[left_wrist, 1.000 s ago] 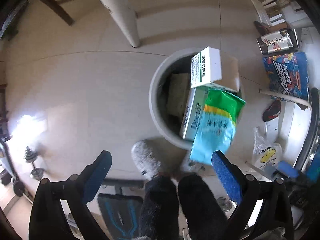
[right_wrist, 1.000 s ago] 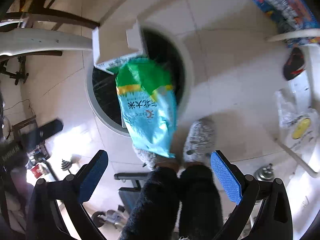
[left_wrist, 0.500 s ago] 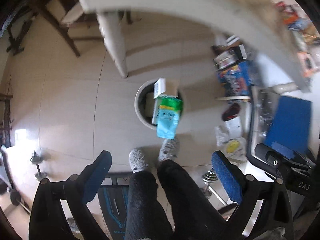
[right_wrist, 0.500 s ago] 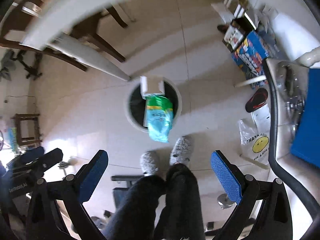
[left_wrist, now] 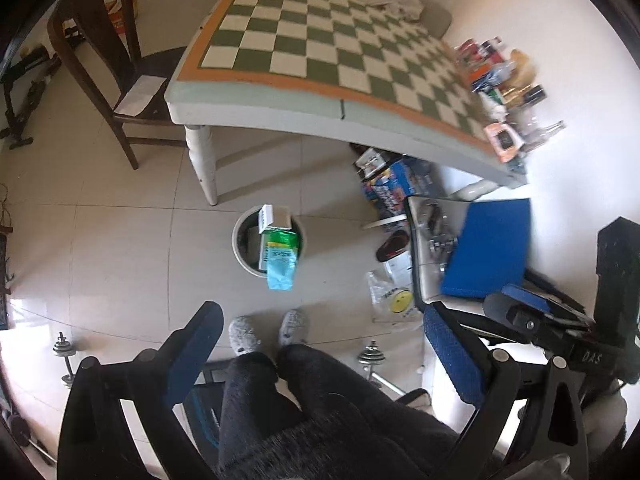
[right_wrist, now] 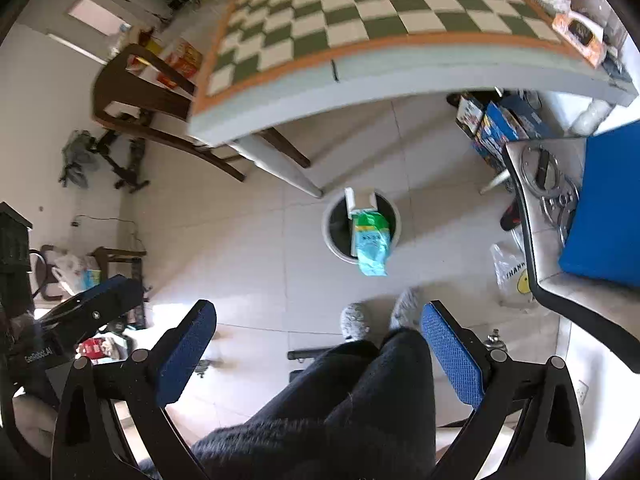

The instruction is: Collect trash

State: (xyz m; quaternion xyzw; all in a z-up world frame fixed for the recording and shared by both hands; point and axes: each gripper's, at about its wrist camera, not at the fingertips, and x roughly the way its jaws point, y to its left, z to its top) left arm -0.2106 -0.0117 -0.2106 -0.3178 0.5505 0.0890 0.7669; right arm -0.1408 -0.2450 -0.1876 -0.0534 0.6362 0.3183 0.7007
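Note:
A round grey trash bin [left_wrist: 239, 254] [right_wrist: 329, 236] stands on the tiled floor by the table leg. It is stuffed with a white carton [left_wrist: 273, 216] [right_wrist: 360, 199] and a green and light-blue bag [left_wrist: 282, 266] [right_wrist: 372, 246] that hangs over its near rim. My left gripper [left_wrist: 320, 356] is open and empty, high above the floor. My right gripper [right_wrist: 320, 354] is open and empty too, equally high. Both are far above the bin.
A table with a green and white checked cloth [left_wrist: 320, 40] [right_wrist: 380, 12] holds packets at its right end [left_wrist: 500, 80]. A dark wooden chair [left_wrist: 100, 60], boxes under the table [left_wrist: 396, 184], a blue-cushioned chair [left_wrist: 488, 248], a plastic bag [left_wrist: 392, 296] and dumbbells [left_wrist: 372, 358] stand around. My legs and slippers [left_wrist: 264, 332] are below.
Both grippers have risen far up from just over the bin, so the bin looks small and the table top has come into view. The bag stays draped over the bin's rim.

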